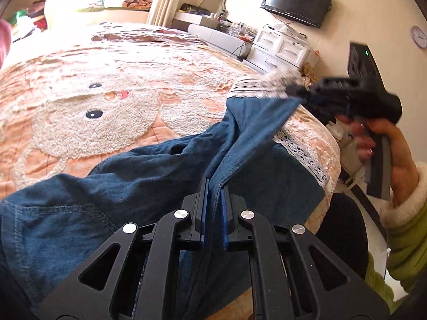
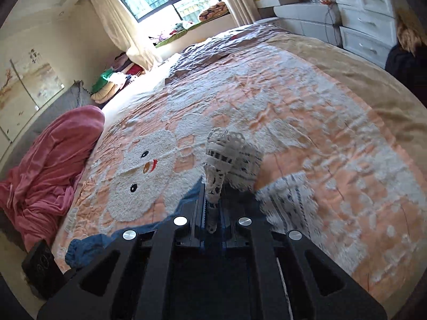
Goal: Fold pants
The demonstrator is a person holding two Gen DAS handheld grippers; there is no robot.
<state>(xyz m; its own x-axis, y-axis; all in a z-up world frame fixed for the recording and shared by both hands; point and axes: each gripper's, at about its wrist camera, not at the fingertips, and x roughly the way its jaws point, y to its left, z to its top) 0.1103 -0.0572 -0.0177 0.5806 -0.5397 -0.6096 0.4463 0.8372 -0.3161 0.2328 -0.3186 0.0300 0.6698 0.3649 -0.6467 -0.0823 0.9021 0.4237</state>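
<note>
While your left gripper (image 1: 213,210) fills the bottom centre of the left wrist view, its blue-padded jaws are pinching a raised ridge of the pants (image 1: 149,170), soft dark-blue denim with pale stitching at lower left. That cloth sprawls across the lower half of the frame on the bed (image 1: 80,80), whose peach quilt carries a nubbly white snowman figure and a lace border at right. At upper right your right gripper (image 1: 307,94), blurred, grips the far end of the pants where white lace trim (image 1: 269,80) shows; your right hand (image 1: 384,144) in a fleecy green sleeve holds its handle.

Turning to the right wrist view, the right gripper (image 2: 213,208) has its jaws drawn close on crumpled lace trim (image 2: 226,157), openwork and frilly, standing up at frame centre. Blue denim of the pants (image 2: 88,248) bunches at lower left. A rumpled pink blanket (image 2: 53,160) lies at the left edge.
</note>
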